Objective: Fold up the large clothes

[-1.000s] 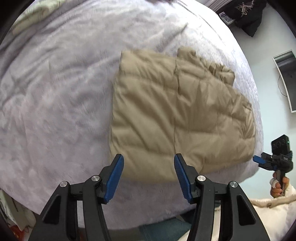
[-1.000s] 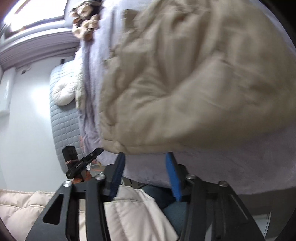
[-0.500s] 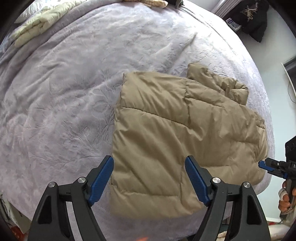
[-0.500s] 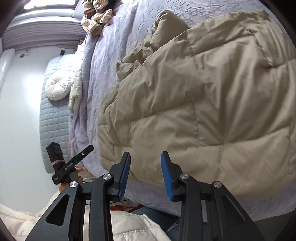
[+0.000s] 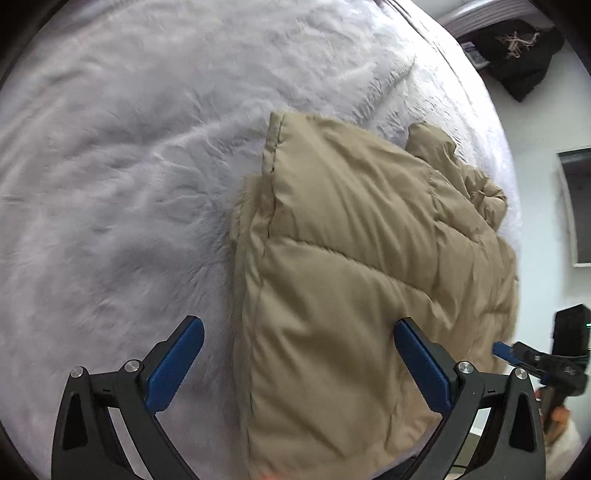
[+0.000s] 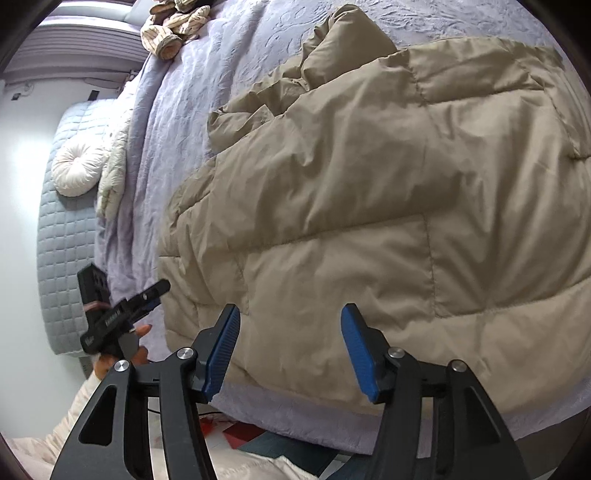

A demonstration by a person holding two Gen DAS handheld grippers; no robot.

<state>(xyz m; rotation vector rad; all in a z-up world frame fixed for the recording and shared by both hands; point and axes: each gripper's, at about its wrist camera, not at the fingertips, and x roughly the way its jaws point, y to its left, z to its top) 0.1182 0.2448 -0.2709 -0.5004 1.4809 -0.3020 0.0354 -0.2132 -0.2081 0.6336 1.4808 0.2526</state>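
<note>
A tan quilted puffer jacket (image 5: 362,266) lies folded on the lavender bedspread (image 5: 122,177), near the bed's edge. My left gripper (image 5: 299,363) is open wide and empty, its jaws straddling the jacket's near left corner from above. My right gripper (image 6: 291,350) is open and empty, hovering over the jacket (image 6: 388,192) at its near hem by the bed's edge. The right gripper also shows at the right edge of the left wrist view (image 5: 535,363); the left gripper shows in the right wrist view (image 6: 122,314).
A round white cushion (image 6: 74,168) and a quilted headboard (image 6: 62,254) sit at the bed's head. A striped plush toy (image 6: 173,26) lies on the far bed. A black garment (image 5: 517,55) hangs beyond the bed. Cream clothing (image 6: 258,465) lies below the bed edge.
Both grippers have moved closer over the jacket and opened wider. The jacket itself has stayed folded in place on the bed.
</note>
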